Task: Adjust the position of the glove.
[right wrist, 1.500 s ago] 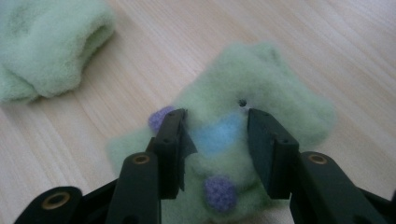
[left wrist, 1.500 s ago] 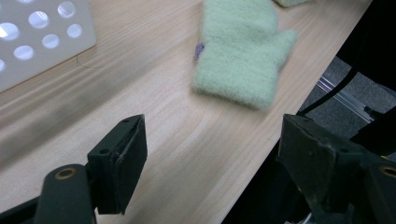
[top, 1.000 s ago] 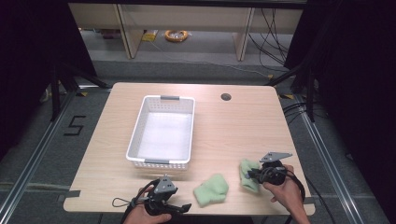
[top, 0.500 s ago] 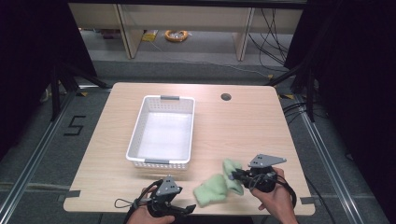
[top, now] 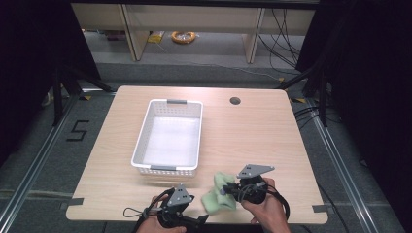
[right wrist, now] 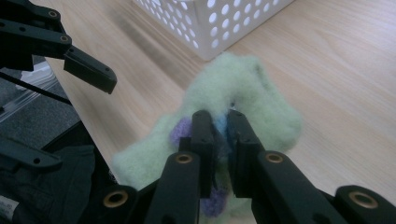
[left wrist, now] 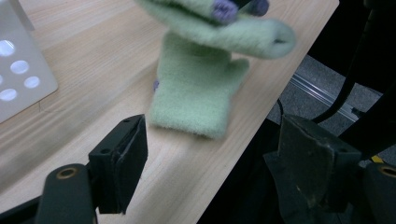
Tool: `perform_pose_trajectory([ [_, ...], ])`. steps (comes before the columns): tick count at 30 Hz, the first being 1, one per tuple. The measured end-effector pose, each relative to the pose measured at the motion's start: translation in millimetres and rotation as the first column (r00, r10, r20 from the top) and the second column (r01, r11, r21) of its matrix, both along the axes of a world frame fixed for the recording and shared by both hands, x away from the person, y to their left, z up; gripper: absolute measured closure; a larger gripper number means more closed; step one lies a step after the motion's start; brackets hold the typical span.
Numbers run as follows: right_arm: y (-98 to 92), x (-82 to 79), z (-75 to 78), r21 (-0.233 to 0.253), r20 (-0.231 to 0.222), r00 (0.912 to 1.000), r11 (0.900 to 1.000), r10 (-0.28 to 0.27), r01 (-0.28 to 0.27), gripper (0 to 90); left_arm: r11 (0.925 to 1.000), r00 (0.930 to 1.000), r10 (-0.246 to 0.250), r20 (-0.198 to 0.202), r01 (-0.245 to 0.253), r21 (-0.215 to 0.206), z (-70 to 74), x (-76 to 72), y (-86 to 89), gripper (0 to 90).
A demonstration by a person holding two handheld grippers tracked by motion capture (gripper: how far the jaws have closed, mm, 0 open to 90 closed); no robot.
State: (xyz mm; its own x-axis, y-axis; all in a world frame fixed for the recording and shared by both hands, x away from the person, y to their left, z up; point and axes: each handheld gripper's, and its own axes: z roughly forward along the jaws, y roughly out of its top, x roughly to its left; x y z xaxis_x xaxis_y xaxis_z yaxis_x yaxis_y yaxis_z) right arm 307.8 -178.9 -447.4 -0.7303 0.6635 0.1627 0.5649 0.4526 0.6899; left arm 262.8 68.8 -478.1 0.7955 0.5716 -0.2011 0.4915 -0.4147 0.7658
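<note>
2 green socks, 1 white basket [top: 167, 141], 2 hand-held grippers. Floor tape reads "5" [top: 77, 130]. Socks fuzzy, pale green w/ purple bits. Right hand-held gripper [top: 228, 188] narrow, pinching one sock [right wrist: 243, 100] above surface [top: 252, 131] nr front edge. Other sock [left wrist: 194, 93] flat beside it. Left hand-held gripper [left wrist: 210, 154] wide, holds nothing.

Left tongs [left wrist: 210, 158] agape, right tongs [right wrist: 218, 126] clamped
</note>
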Motion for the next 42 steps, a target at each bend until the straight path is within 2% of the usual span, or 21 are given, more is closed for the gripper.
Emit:
perform_pose_trajectory([
  [1,2.4,1.3,-1.8,-0.004,-0.008,0.9999,1.000,0.006,-0.006,83.4,0.9999,0.9998,0.012,-0.015,-0.012,0.005,-0.9,0.1,-0.6,24.0],
  [3,8.0,3.7,-7.8,-0.002,-0.013,0.9999,1.000,0.001,-0.001,83.2,1.0000,1.0000,0.004,0.001,-0.004,0.002,-2.0,0.6,-2.0,24.7],
  [10,23.8,9.2,-28.0,-0.002,-0.080,0.9968,1.000,0.000,0.000,80.9,0.9994,1.0000,-0.008,-0.006,0.008,0.034,-11.2,5.9,-10.2,32.2],
  [11,23.8,9.2,-28.0,-0.002,-0.080,0.9968,1.000,0.000,0.000,80.9,0.9997,1.0000,-0.003,-0.009,0.003,0.023,-11.8,5.4,-12.3,32.2],
  [12,24.2,9.2,-28.3,0.000,-0.080,0.9968,1.000,0.000,0.000,80.4,0.9973,0.9994,-0.033,0.011,0.032,0.066,-11.3,7.9,-11.2,32.9],
  [13,24.4,9.4,-28.6,-0.001,-0.082,0.9967,1.000,0.003,-0.003,79.5,0.9989,0.9999,-0.017,-0.002,0.017,0.043,-12.6,7.1,-14.3,33.5],
  [17,23.2,8.8,-27.6,0.025,-0.089,0.9960,1.000,0.011,-0.009,69.7,0.9973,0.9992,-0.038,0.014,0.037,0.064,-13.6,8.9,-19.3,38.4],
  [21,6.5,13.9,-10.1,0.032,-0.027,0.9994,0.999,0.023,-0.022,62.5,0.9938,0.9976,-0.062,0.030,0.059,0.095,-15.0,9.6,-23.8,44.2],
  [25,-6.8,25.7,-4.5,0.016,-0.006,0.9999,1.000,0.015,-0.015,62.3,0.9921,0.9967,-0.074,0.035,0.070,0.104,-16.1,9.7,-29.4,47.5],
  [26,-8.7,29.5,-6.0,0.013,-0.008,0.9999,1.000,0.010,-0.010,62.2,0.9903,0.9962,-0.076,0.042,0.071,0.120,-16.0,10.8,-29.2,48.3],
  [27,-11.3,36.7,-9.9,-0.002,-0.010,0.9998,1.000,0.019,-0.019,62.0,0.9930,0.9968,-0.071,0.036,0.067,0.097,-16.4,10.4,-30.4,50.5],
  [28,-11.3,36.7,-9.9,-0.002,-0.010,0.9998,1.000,0.019,-0.019,62.0,0.9899,0.9947,-0.087,0.055,0.080,0.117,-15.6,12.6,-28.9,50.5],
  [29,-11.3,40.0,-11.9,-0.013,-0.016,0.9996,1.000,0.023,-0.023,62.0,0.9927,0.9969,-0.063,0.046,0.058,0.105,-16.7,12.7,-29.6,52.1],
  [30,-9.3,46.0,-15.7,-0.008,-0.037,0.9983,0.999,0.046,-0.046,62.0,0.9900,0.9959,-0.072,0.054,0.065,0.126,-16.6,14.1,-28.7,57.3],
  [32,-5.6,51.4,-18.1,-0.016,-0.055,0.9960,0.997,0.070,-0.071,61.8,0.9901,0.9949,-0.079,0.061,0.072,0.121,-16.5,14.4,-28.4,62.1],
  [34,-3.6,54.2,-19.4,-0.017,-0.063,0.9951,0.997,0.076,-0.078,62.0,0.9887,0.9941,-0.090,0.059,0.083,0.125,-17.0,15.5,-28.0,64.2],
  [35,-1.1,57.0,-21.6,-0.020,-0.064,0.9954,0.997,0.072,-0.073,62.7,0.9869,0.9921,-0.097,0.080,0.086,0.137,-16.7,16.3,-27.3,66.5],
  [36,1.2,59.7,-24.4,-0.018,-0.084,0.9938,0.997,0.073,-0.075,63.5,0.9901,0.9946,-0.081,0.065,0.073,0.120,-18.0,14.8,-28.3,69.1],
  [40,1.1,62.3,-28.4,-0.002,-0.122,0.9904,0.998,0.065,-0.065,79.0,0.9853,0.9905,-0.093,0.101,0.077,0.153,-17.6,13.1,-27.6,80.7],
  [41,-0.7,60.7,-27.5,0.018,-0.098,0.9921,0.997,0.079,-0.077,81.8,0.9905,0.9929,-0.076,0.091,0.065,0.121,-17.6,11.6,-28.8,84.7],
  [42,-0.7,60.7,-27.5,0.018,-0.098,0.9921,0.997,0.079,-0.077,81.8,0.9863,0.9892,-0.095,0.112,0.078,0.145,-15.3,13.1,-26.9,84.7],
])
